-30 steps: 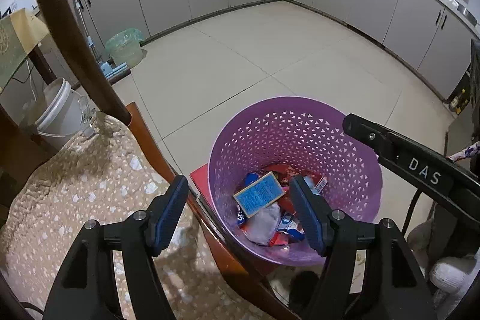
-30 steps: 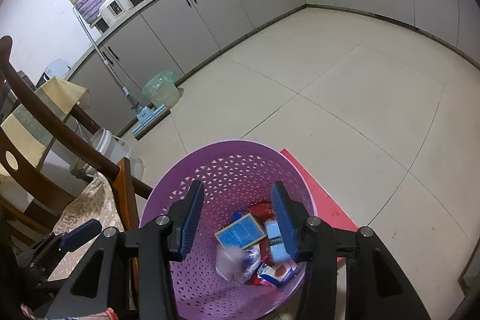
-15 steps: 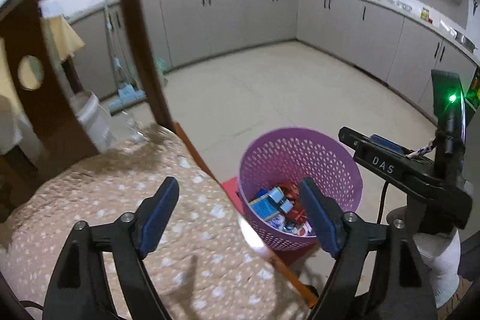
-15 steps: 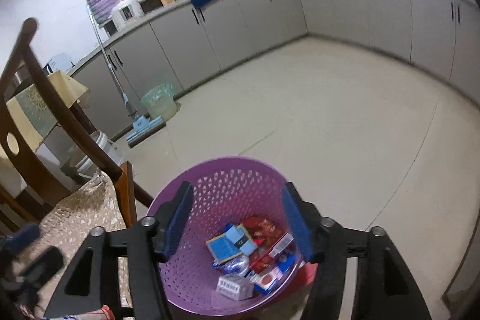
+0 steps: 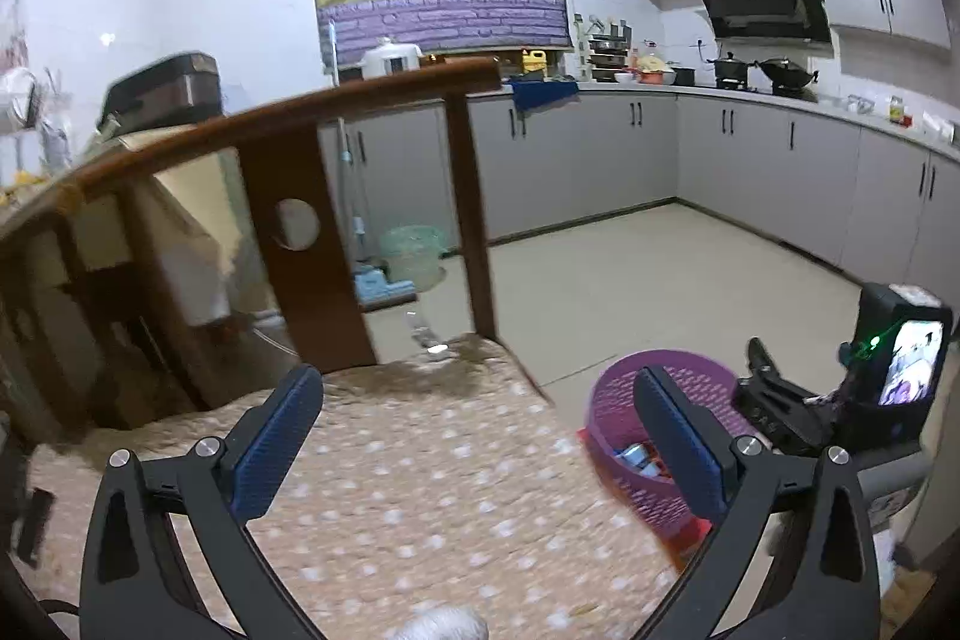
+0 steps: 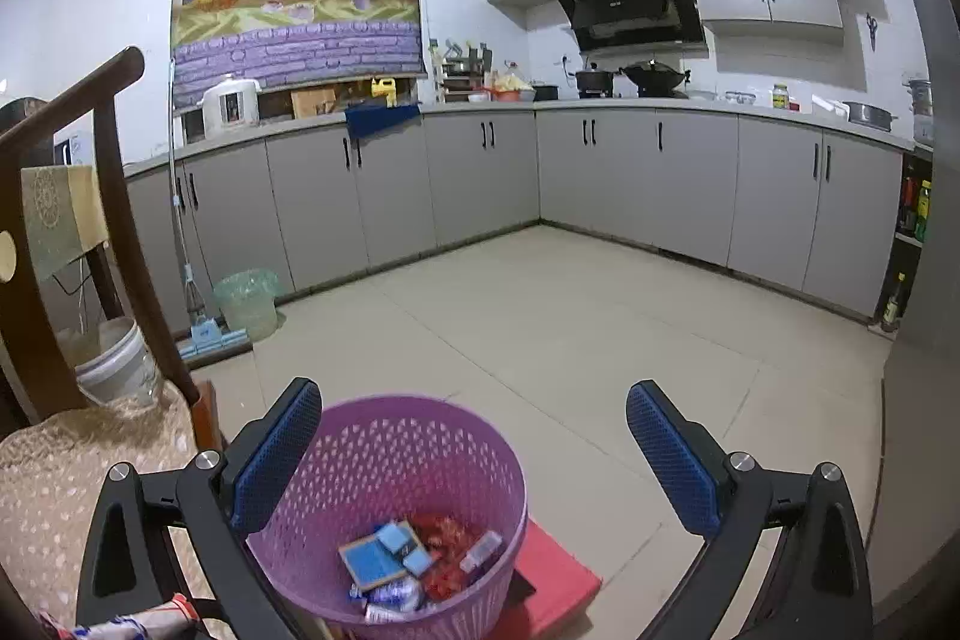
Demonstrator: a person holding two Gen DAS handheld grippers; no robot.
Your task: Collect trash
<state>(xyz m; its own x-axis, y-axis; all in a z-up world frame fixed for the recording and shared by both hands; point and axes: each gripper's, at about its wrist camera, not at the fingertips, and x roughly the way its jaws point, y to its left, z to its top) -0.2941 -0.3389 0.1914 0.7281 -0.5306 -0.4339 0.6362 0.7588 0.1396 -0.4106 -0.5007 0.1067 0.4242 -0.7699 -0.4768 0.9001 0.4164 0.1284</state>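
A: The left gripper's finger [image 5: 684, 445] covers part of the purple basket [image 5: 624, 436]; its contents are blurred there.

B: In the right view, wrappers [image 6: 414, 562] overlap, and the basket's base is cut off.

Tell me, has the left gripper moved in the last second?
Yes. The left gripper has lifted and tilted up: the purple basket, earlier between its fingers, now sits low on the right, with the chair back ahead.

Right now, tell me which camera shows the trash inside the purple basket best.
The right wrist view. It looks down into the purple basket, so the trash, including blue boxes and red wrappers, is plainly visible. In the left wrist view the basket sits off to the side, blurred, and a finger of the left hand-held gripper hides most of the contents.
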